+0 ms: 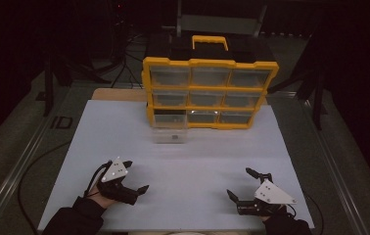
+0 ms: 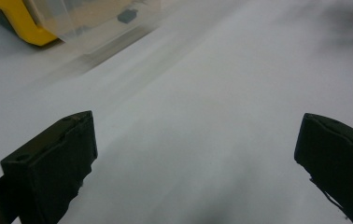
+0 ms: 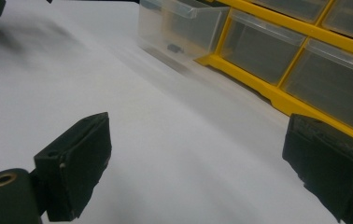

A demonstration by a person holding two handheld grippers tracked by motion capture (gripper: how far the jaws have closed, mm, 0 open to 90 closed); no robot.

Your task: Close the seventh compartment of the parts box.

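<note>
Well ahead of both grippers [image 1: 134, 176] [image 1: 239, 183], drawer [image 1: 170, 133].

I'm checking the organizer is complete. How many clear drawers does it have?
9, in three rows of three in the yellow organizer. Eight sit closed; the bottom-left drawer is pulled out onto the white table, a small dark part inside.

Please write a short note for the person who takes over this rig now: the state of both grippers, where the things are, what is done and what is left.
Left gripper: jaws open, empty, over the white table at the near left.
Right gripper: jaws open, empty, near right.
Yellow drawer cabinet stands at the far edge. Its bottom-left clear drawer is pulled out toward you, with a small dark part inside.
Done: that drawer is open; the other drawers sit in.
Left: probably take out the part or push the drawer back in; neither gripper is near it yet.
</note>
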